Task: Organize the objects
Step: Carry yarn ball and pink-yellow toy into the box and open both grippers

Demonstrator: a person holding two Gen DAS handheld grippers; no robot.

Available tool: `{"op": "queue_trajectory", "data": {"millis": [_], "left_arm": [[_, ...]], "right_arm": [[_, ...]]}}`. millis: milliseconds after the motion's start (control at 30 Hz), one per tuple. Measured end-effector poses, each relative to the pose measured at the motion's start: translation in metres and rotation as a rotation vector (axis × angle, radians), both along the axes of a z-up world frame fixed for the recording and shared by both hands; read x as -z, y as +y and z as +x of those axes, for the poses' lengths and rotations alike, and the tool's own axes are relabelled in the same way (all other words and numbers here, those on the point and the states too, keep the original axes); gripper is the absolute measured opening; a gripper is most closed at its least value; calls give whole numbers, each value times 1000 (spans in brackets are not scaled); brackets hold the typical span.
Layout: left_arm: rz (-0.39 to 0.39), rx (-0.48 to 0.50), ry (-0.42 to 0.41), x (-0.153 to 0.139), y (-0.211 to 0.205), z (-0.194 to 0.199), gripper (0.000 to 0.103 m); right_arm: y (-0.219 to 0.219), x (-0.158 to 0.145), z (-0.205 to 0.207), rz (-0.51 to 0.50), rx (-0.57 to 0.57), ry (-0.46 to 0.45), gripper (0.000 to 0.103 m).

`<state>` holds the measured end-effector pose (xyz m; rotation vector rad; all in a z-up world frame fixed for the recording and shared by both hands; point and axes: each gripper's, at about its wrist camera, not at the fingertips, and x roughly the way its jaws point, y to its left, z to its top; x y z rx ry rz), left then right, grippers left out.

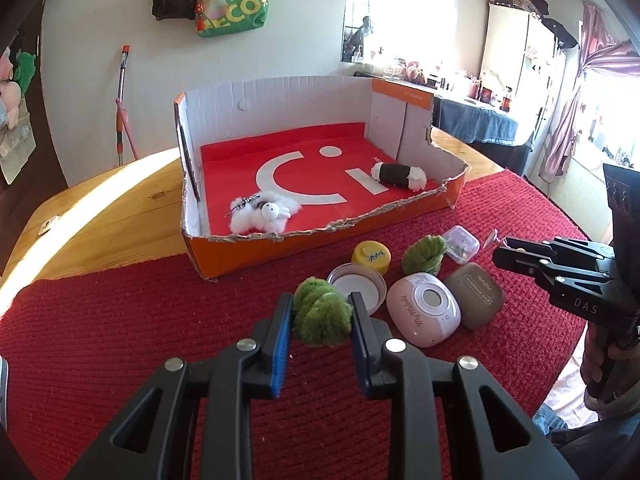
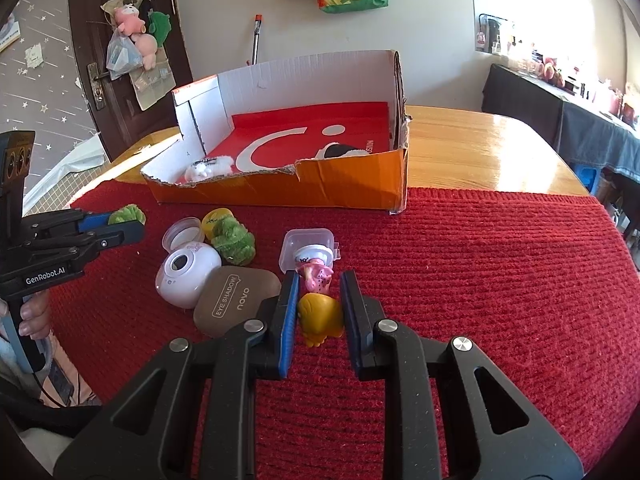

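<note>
**Both tools gripping, box waiting behind**

While your left tool (image 1: 320,312) pinches a green pom (image 1: 322,316) between its blue pads, your right tool (image 2: 320,308) is clamped on a yellow toy (image 2: 320,318), with a pink figure (image 2: 316,276) just beyond its tips. Both sit over the red mat (image 2: 480,280) that covers the near part of the wooden surface (image 2: 480,148).

Just past the left tool lie a pink case (image 1: 424,308) and a brown eye-shadow compact (image 1: 476,296), touching side by side. Beside them stand an open white jar (image 1: 356,286), a yellow cap (image 1: 371,256), a second green pom (image 1: 424,254) and a small clear box (image 1: 462,244). From the left view your right tool is seen at the right edge, near the clear box.

Further back, the orange cardboard box (image 1: 320,240) sits partly on the mat. Inside, on its red floor, a white plush (image 1: 264,216) lies near the front left corner and a dark roll with white ends (image 1: 398,174) lies toward the right wall.

On the far wall hangs a green bag (image 1: 236,0).
</note>
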<state>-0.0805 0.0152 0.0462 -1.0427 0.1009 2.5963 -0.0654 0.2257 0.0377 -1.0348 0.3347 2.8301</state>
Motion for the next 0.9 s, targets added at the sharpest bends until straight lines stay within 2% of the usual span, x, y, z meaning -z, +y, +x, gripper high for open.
{"op": "queue_trajectory", "data": {"millis": [267,467,667,900], "left_arm": [[9,7,18,-10,1,3,28],[22,35,47,-28,6,-2,28],[33,80,35,-43,17,-24,28],[7,151,-15,-41,34,-63,28]], "right_arm": [[0,-6,2,-6,-4,10,20],[0,-29,-5,-9,-23,54,20],[2,-53,-29,-10,-62,82,20],[7,-59,-79,-12,-121,31,20]]}}
